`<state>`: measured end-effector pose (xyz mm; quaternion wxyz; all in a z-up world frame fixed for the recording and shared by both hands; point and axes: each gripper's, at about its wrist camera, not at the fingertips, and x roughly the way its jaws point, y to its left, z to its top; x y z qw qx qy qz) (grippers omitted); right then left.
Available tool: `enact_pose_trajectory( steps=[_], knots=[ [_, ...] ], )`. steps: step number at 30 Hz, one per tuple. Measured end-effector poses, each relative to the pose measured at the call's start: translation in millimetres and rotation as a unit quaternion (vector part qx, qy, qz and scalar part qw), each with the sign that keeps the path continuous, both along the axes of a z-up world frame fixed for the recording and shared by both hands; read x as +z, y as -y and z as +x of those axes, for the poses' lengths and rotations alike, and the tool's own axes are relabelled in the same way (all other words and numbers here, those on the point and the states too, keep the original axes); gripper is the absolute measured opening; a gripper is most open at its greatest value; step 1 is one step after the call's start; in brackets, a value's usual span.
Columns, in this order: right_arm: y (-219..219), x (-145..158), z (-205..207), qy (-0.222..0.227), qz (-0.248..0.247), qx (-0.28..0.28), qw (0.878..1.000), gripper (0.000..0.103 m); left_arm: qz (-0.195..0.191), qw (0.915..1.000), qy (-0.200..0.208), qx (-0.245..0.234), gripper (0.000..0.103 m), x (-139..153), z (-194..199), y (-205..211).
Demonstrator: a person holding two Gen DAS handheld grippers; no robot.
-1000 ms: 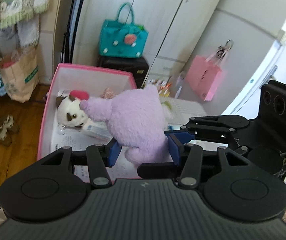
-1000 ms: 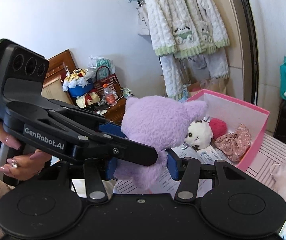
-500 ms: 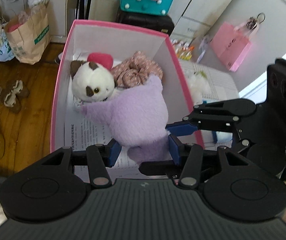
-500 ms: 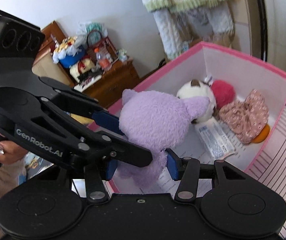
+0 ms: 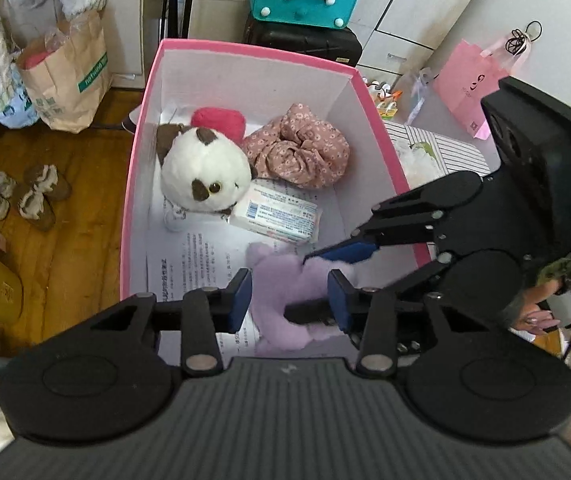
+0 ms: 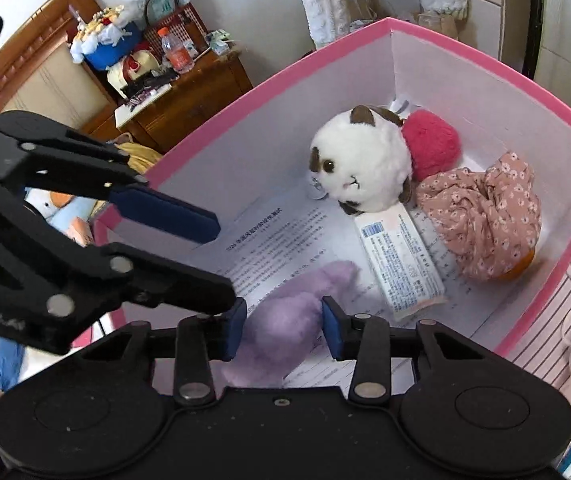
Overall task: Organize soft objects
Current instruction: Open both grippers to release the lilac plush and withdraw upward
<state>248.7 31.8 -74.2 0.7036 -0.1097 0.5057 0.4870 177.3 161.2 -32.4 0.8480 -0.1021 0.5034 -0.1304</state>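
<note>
Pink cardboard forms the big open box [image 5: 141, 168], its white floor lined with a printed sheet [image 5: 189, 256]. Both tools reach into its near end. The right gripper [image 6: 284, 326] clamps the purple plush [image 5: 285, 280] from the near right, and its jaws have just been closing on it. The left gripper [image 5: 290, 300] straddles the same toy, and its jaws have just been closing too, though whether its pads actually press cannot be told. The purple plush lies low on the sheet at the near end. Farther back sit the white plush [image 5: 205, 176], the floral fabric [image 5: 301, 156] on the right, and a flat packet [image 5: 277, 216] between. The two tools crowd together, so they could knock each other or the right wall. Fur caught on a pad could drag the toy back out.
</note>
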Motion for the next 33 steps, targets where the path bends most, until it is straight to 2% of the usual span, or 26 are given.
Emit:
enact_pose_trajectory(
  steps=[3, 5, 8, 9, 13, 18, 22, 33],
  knots=[
    [-1, 4, 6, -0.019, 0.025, -0.008, 0.999, 0.039, -0.002, 0.9998, 0.018, 0.012, 0.041, 6, -3, -7],
    [-3, 6, 6, -0.001, 0.032, 0.0, 0.999, 0.039, -0.008, 0.9992, 0.031, 0.024, 0.041, 12, -4, -14],
    [-4, 3, 4, 0.029, 0.027, 0.02, 0.999, 0.041, 0.013, 0.9975, 0.058, 0.037, 0.041, 22, -8, -19],
    [-5, 2, 3, 0.046, 0.017, 0.019, 0.999, 0.046, 0.023, 0.9969, 0.065, 0.038, 0.041, 23, -9, -19],
    [-1, 8, -10, 0.144, -0.02, -0.003, 0.989, 0.046, 0.039, 0.9964, 0.069, 0.03, 0.041, 22, -11, -12],
    [25, 33, -19, 0.152, 0.009, -0.032, 0.988, 0.046, 0.065, 0.9961, 0.059, 0.002, 0.052, 19, -19, 0],
    [48, 53, -38, 0.167, 0.026, -0.047, 0.984, 0.047, 0.077, 0.9951, 0.06, -0.015, 0.06, 27, -30, 6],
    [92, 92, -89, 0.184, 0.06, -0.064, 0.979, 0.048, 0.075, 0.9946, 0.06, -0.039, 0.065, 52, -59, 26]
  ],
)
